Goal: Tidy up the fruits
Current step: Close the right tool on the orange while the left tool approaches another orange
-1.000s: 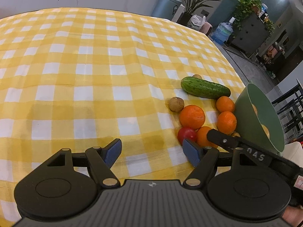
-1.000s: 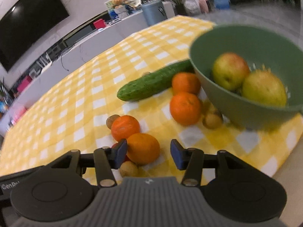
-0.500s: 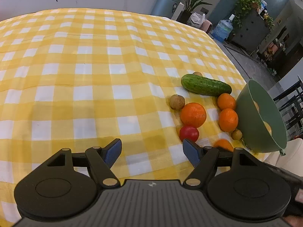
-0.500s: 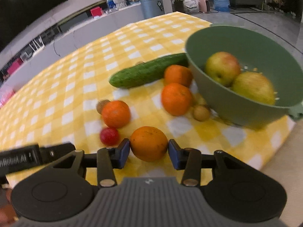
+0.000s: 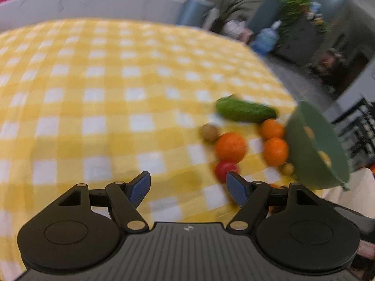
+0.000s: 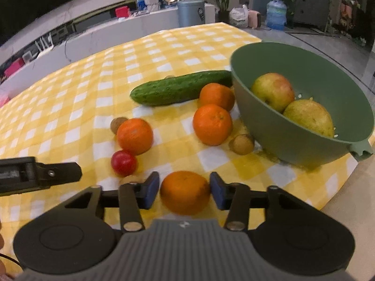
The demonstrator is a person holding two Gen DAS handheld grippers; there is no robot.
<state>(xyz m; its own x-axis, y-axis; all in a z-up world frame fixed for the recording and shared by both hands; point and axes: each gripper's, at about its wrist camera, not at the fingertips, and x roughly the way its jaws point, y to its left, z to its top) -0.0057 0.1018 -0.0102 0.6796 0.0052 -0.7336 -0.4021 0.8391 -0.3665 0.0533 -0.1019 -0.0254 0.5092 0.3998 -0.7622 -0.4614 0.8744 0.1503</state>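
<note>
My right gripper (image 6: 185, 189) is shut on an orange (image 6: 185, 193), held just above the yellow checked cloth (image 6: 164, 46). Ahead lie three more oranges (image 6: 134, 135), a cucumber (image 6: 180, 87), a red tomato (image 6: 123, 163) and small brown fruits (image 6: 241, 144). A green colander (image 6: 276, 126) at the right holds an apple (image 6: 273, 91) and a pear (image 6: 309, 117). My left gripper (image 5: 188, 187) is open and empty, left of the fruit; the view is blurred. It shows the tomato (image 5: 226, 169), oranges (image 5: 230, 147), cucumber (image 5: 245, 112) and colander (image 5: 304, 154).
The table's right and near edges run close to the colander. The floor, a water bottle (image 6: 276, 14), a bin (image 6: 191, 11) and plants lie beyond. The left gripper's side (image 6: 37, 175) shows at the left of the right wrist view.
My right gripper closed on the nearest orange and lifted it back slightly. The left gripper moved, so its view is now blurred; it stays open.
</note>
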